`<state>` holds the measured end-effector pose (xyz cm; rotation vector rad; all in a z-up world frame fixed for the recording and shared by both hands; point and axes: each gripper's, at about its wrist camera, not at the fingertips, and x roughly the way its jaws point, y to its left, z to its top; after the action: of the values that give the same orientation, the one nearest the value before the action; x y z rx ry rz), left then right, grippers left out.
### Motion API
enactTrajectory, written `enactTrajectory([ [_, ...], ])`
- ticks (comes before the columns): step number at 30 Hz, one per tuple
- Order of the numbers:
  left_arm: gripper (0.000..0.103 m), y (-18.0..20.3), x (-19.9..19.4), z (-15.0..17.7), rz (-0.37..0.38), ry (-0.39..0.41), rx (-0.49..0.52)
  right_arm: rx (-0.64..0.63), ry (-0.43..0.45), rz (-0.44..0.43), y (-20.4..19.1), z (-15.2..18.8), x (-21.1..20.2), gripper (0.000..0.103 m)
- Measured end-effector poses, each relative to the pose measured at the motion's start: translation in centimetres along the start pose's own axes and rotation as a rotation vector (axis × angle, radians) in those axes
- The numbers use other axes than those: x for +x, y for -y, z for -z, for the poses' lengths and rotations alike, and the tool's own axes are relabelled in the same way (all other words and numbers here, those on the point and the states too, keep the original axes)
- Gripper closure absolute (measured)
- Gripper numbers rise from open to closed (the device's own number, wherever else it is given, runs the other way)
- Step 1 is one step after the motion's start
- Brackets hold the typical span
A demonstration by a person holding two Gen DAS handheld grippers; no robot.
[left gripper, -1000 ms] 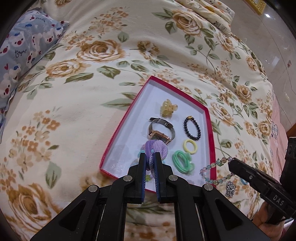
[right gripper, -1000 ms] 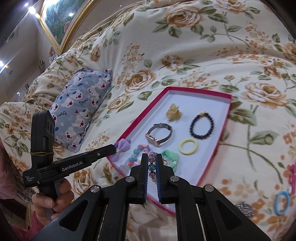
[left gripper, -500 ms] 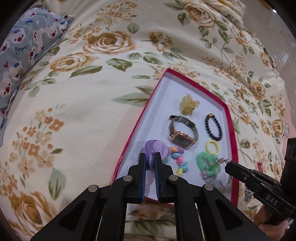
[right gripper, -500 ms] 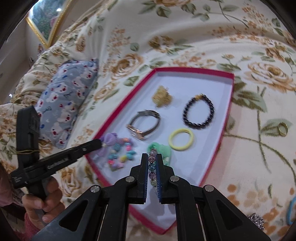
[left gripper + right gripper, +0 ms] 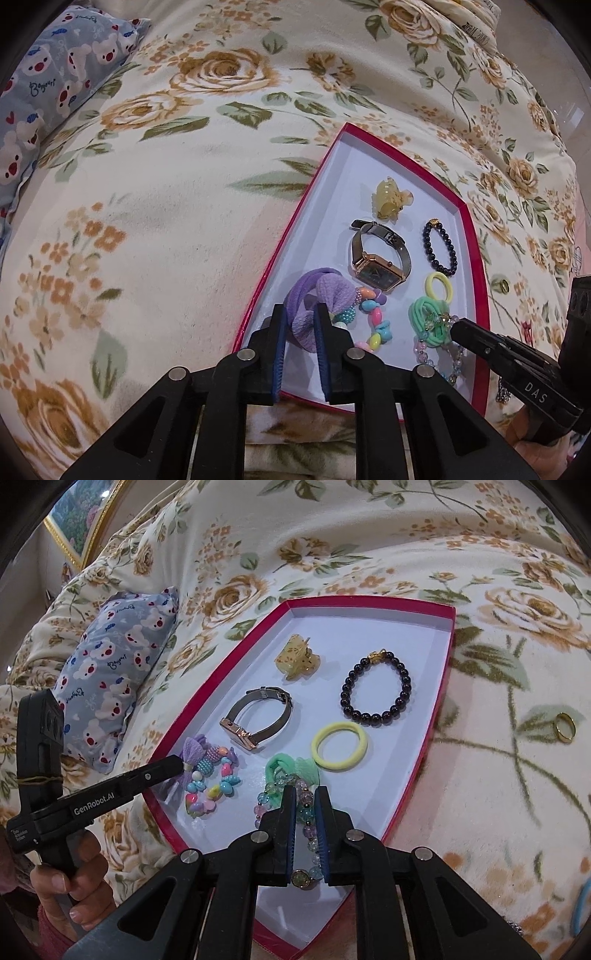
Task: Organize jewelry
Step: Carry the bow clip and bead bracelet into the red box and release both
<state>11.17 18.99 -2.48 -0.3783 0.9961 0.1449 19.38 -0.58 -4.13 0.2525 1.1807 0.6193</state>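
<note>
Fingers (image 5: 320,325) of our left gripper (image 5: 300,328) pinch the purple scrunchie (image 5: 317,295), our right gripper (image 5: 305,812) the pastel bead bracelet (image 5: 306,812), lowering both into the red tray (image 5: 369,603).

Red-rimmed white tray (image 5: 448,653) on rose-patterned blanket (image 5: 332,542).
</note>
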Motion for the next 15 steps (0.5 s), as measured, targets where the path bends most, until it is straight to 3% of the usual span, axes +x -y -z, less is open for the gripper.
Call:
enactTrajectory([
  [6, 0.081, 0.1, -0.6, 0.2, -0.003, 0.006, -0.004, 0.015, 0.024, -0.028, 0.0, 0.0, -1.5, 0.086],
  [9, 0.071, 0.1, -1.2, 0.4, 0.009, 0.012, -0.012, 0.016, 0.055, -0.032, 0.0, 0.0, -2.9, 0.073],
  [12, 0.059, 0.2, -2.2, 0.7, 0.019, 0.030, -0.015, 0.029, 0.092, -0.024, 0.5, 0.3, -4.7, 0.072],
  [15, 0.056, 0.4, -3.1, 1.2, 0.025, 0.045, -0.017, 0.052, 0.123, 0.003, 1.7, 1.0, -6.6, 0.068],
])
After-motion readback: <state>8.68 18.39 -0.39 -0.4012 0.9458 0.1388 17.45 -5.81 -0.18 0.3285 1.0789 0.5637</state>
